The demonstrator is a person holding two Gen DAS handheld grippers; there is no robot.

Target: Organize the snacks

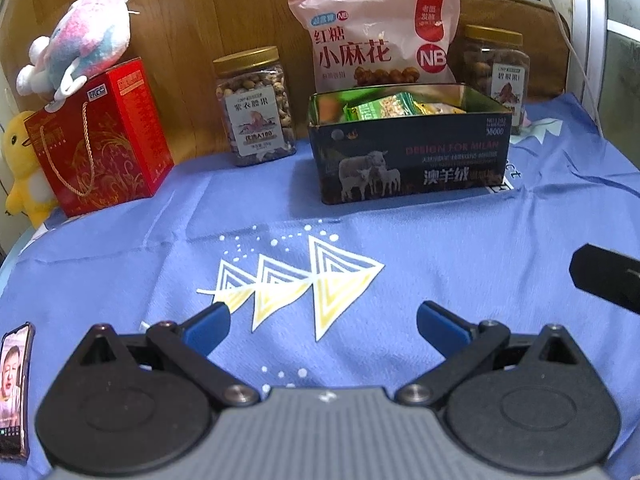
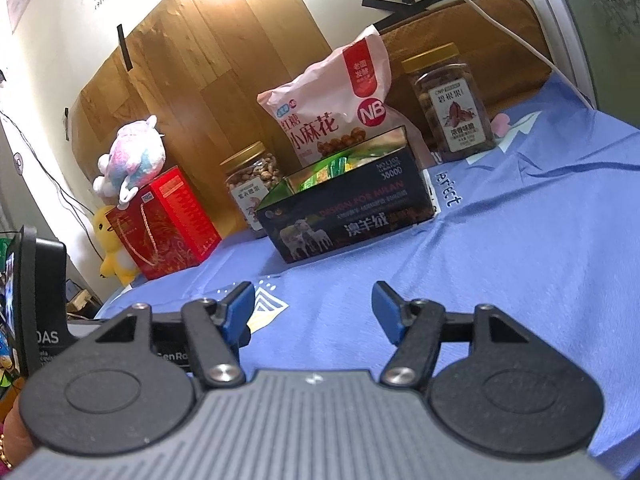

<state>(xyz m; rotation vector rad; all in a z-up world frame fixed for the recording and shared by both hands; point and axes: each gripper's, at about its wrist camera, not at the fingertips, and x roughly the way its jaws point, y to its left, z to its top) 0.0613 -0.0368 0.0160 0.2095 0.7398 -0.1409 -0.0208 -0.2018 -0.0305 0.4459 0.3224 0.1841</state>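
Note:
A dark open tin box [image 1: 412,160] printed with sheep stands on the blue cloth and holds green and yellow snack packets [image 1: 384,107]. It also shows in the right wrist view [image 2: 352,216]. A pink snack bag [image 1: 376,36] leans upright behind it. One nut jar [image 1: 256,104] stands to its left, another jar [image 1: 500,68] to its right. My left gripper [image 1: 322,326] is open and empty above the cloth, well short of the tin. My right gripper [image 2: 314,312] is open and empty too.
A red gift box [image 1: 100,136] with a plush toy [image 1: 80,40] on top stands at the left, with a yellow duck toy [image 1: 20,160] beside it. A phone [image 1: 14,392] lies at the cloth's left edge. A wooden board [image 1: 220,8] backs the table.

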